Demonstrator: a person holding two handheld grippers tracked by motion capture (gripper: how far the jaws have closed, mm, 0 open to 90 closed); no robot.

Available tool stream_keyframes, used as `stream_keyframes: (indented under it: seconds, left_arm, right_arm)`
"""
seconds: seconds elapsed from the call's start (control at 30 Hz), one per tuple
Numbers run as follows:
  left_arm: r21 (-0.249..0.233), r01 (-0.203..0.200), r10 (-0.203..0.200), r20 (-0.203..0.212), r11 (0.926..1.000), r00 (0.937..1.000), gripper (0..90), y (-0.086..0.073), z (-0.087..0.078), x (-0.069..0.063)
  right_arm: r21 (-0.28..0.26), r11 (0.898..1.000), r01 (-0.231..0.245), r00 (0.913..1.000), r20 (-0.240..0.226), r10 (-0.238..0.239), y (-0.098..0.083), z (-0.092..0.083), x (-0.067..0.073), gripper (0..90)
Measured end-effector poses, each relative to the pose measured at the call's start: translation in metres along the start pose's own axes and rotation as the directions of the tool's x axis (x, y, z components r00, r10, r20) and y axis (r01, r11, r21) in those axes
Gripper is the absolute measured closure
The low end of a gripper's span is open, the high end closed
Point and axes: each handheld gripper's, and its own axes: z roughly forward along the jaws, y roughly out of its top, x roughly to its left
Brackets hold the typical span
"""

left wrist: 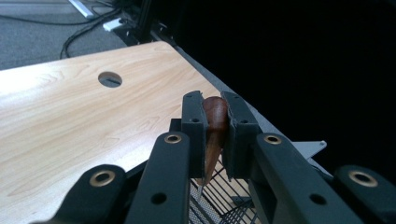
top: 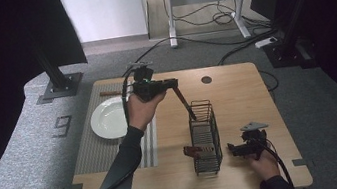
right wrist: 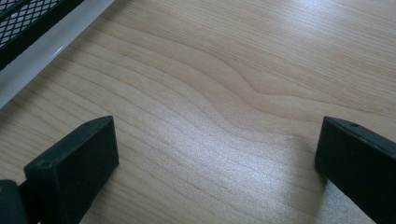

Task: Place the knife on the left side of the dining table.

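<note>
A light wooden table [top: 236, 89] with a round cable hole [top: 206, 79] near its far edge is seen from above, with a grey striped placemat [top: 92, 154] laid on its left part. A round white plate [top: 108, 118] rests on the far end of that placemat, and a thin brown stick-like item [top: 109, 93] lies just beyond the plate; what it is cannot be told. A black wire rack basket [top: 205, 137] stands upright on the table to the right of the placemat, and a small brown wooden piece [top: 192, 151] is seen at its near left side. The left gripper [top: 173, 82] is held raised above the table, left of the basket's far end, by the left hand [top: 142, 109]. Its 2 jaws are pressed onto a brown wooden-handled utensil [top: 183, 100], which slants down from the jaws to the far end of the basket. In the left gripper view the reddish-brown handle [left wrist: 214, 128] is pinched upright between the 2 black pads [left wrist: 194, 122], with the wire basket [left wrist: 224, 198] seen below. The right gripper [top: 233, 149] is held low at the table's near right, just beside the basket, by the right hand [top: 264, 163]. In the right gripper view its 2 jaws are spread wide apart over bare wood [right wrist: 224, 93], with nothing between them, and the basket's mesh base [right wrist: 28, 23] lies at the upper left.
</note>
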Motion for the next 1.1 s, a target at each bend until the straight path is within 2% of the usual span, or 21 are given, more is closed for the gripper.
stream_keyframes:
  seconds: [0.33, 0.57, 0.83, 1.1]
  left_arm:
    - [-0.072, -0.016, 0.016, -0.003, 0.9972, 0.9999, 80.3, 0.008, -0.033, -0.009]
    - [-0.118, -0.041, 0.037, -0.036, 0.9922, 0.9987, 80.4, 0.010, -0.062, -0.014]
    - [-0.155, -0.041, 0.028, -0.086, 0.9871, 0.9959, 80.4, 0.002, -0.087, -0.008]
    - [-0.165, -0.034, 0.011, -0.137, 0.9857, 0.9905, 80.5, -0.011, -0.100, 0.002]
  right_arm:
    - [0.001, 1.000, -0.001, 1.0000, -0.001, 0.001, 0.000, 0.000, 0.000, 0.0]
    - [0.001, 1.000, -0.001, 1.0000, -0.001, 0.001, 0.000, 0.000, 0.000, 0.0]
    - [0.000, 1.000, 0.001, 1.0000, 0.000, -0.001, 0.000, 0.000, 0.000, 0.0]
    - [0.001, 1.000, -0.001, 1.0000, -0.001, 0.001, 0.000, 0.000, 0.000, 0.0]
